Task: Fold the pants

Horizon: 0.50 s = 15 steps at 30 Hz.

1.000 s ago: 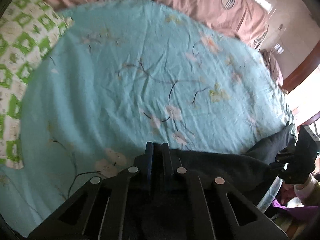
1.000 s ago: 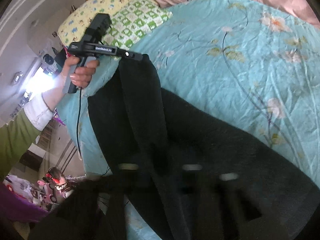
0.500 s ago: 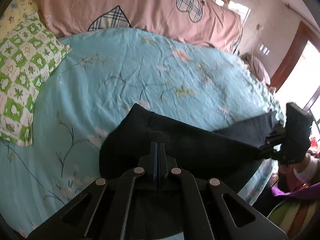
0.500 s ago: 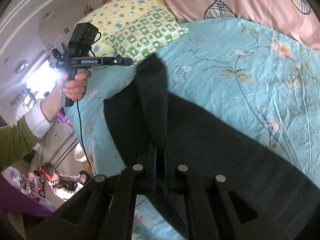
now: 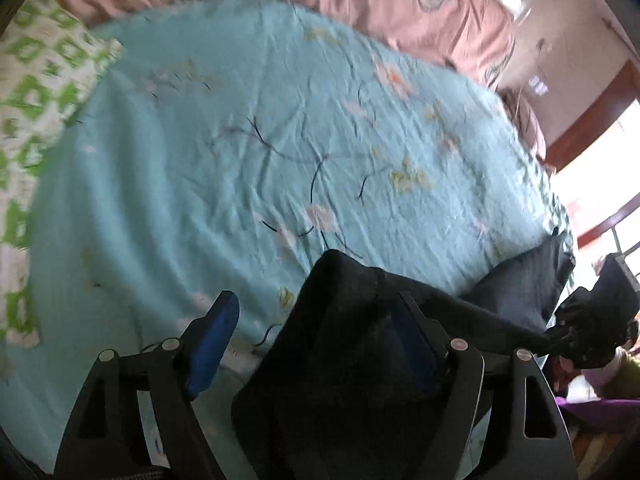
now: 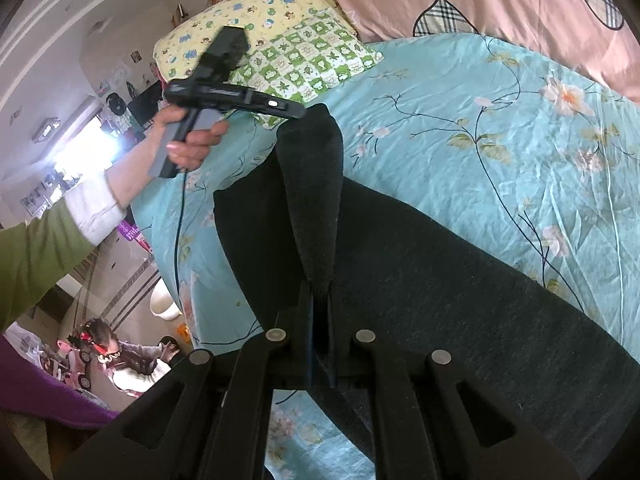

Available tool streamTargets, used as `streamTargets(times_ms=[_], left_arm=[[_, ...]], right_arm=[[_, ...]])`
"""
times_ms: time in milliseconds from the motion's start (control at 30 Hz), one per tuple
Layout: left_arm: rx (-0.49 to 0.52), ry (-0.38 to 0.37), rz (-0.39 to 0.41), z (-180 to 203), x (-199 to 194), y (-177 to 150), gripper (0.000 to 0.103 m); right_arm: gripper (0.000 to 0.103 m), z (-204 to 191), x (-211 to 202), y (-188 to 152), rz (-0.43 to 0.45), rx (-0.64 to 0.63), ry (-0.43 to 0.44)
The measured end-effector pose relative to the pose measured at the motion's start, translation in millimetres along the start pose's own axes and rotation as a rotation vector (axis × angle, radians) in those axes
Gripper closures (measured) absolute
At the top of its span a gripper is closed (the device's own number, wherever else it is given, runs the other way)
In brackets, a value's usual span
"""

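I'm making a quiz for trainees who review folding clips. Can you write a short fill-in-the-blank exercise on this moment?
1. The left tongs stand ____, fingers wide apart.
2. The right tongs are shut on the dark ____.
3. The pants lie on a ____ floral bedsheet.
4. Beside the sheet's far corner lies a white pillow checked in ____.

Missing words: open; pants; light blue; green
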State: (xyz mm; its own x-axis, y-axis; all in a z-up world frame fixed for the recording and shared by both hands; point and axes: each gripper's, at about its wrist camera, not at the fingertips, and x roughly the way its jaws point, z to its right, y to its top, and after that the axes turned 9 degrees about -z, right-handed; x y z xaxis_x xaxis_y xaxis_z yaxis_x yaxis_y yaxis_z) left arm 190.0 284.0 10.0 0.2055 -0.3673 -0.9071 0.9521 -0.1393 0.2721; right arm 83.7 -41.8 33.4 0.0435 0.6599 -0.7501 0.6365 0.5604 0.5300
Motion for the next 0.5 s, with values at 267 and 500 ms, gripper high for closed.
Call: streamTargets(times_ms=[267,500], left_arm=[[0.127,0.045,0.038,27,-8,-12,0.095],[0.127,0.094,0.236,46,-61,-67,0.098]], right_arm=[[0.096,1,-6,2,0.019,-0.009,-0.020],[0.096,1,-16,-2,0.077,-0.015,-0.058]])
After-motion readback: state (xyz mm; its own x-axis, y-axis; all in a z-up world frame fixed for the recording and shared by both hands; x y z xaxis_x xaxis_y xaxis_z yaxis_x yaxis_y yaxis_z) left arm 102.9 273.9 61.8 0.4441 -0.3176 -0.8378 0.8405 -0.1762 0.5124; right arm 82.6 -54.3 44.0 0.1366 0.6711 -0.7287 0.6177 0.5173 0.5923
